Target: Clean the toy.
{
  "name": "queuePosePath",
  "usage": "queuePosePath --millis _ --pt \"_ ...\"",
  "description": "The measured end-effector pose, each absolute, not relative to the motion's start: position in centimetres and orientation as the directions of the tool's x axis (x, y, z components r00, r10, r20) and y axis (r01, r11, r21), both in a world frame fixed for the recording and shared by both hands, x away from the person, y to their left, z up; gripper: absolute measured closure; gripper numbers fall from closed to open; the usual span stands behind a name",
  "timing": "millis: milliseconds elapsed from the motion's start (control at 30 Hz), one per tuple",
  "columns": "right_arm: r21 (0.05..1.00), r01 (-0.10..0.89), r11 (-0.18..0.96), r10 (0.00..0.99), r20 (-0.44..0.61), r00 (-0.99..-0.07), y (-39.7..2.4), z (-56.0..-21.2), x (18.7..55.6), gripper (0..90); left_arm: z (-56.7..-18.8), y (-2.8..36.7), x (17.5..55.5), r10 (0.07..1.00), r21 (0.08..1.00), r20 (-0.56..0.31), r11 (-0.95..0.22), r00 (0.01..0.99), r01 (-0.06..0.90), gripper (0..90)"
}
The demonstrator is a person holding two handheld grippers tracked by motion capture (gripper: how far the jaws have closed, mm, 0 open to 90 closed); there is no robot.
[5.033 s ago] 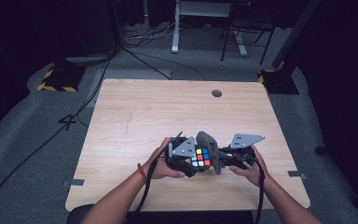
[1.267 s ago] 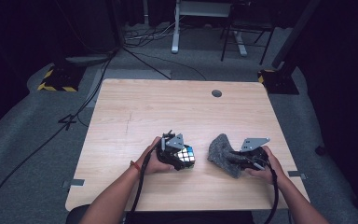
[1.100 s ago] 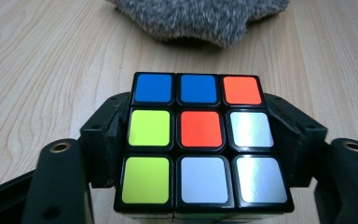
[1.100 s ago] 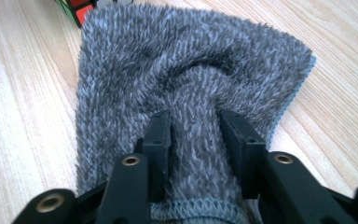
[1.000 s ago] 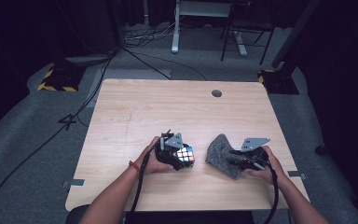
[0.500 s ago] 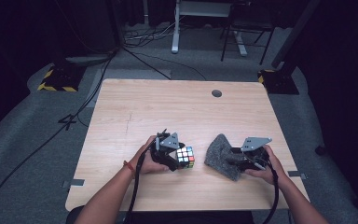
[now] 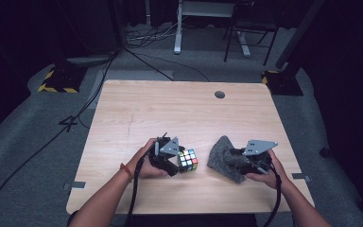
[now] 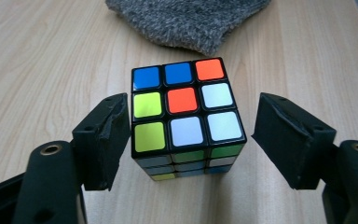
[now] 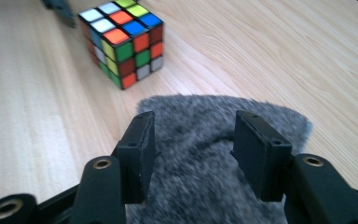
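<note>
My left claw (image 8: 186, 140) stands open around the scrambled multicoloured plastic puzzle cube (image 8: 185, 114) on the pale wooden table (image 7: 170, 109): one pad is nearly touching, the other has a clear gap, its jaws having just been closing a little. To grip well, I centre first, then squeeze squarely on opposite faces. My right claw (image 9: 193, 140), just opened, hangs half-wide over the grey fuzzy cloth (image 9: 200, 186), pinching nothing.

Glossy plastic puzzle cube (image 8: 185, 116) on a matt pale wood-grain bench (image 7: 170, 109), beside fuzzy grey knitted cloth (image 9: 205, 158).
</note>
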State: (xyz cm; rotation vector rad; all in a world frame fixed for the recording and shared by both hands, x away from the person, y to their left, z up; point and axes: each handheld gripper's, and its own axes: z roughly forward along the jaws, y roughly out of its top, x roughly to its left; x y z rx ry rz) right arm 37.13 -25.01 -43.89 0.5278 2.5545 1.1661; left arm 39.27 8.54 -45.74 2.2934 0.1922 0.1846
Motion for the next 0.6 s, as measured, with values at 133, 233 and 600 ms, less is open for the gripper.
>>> queuePosePath --millis 133,233,600 --pt "0.756 0.195 0.625 0.412 -0.108 -0.905 -24.3 -44.1 36.9 49.7 -45.9 8.3 39.2 0.192 0.74 0.095 -0.67 0.977 0.06 31.0" --pt "0.758 0.195 0.622 0.409 -0.102 -0.907 -24.1 -44.2 36.9 49.7 -46.0 8.3 39.0 0.184 0.747 0.107 -0.663 0.977 0.043 32.7" --pt "0.757 0.179 0.628 0.385 -0.103 -0.917 -23.2 -44.3 36.6 49.9 -46.1 8.4 38.7 0.194 0.742 0.062 -0.665 0.979 0.085 23.6"
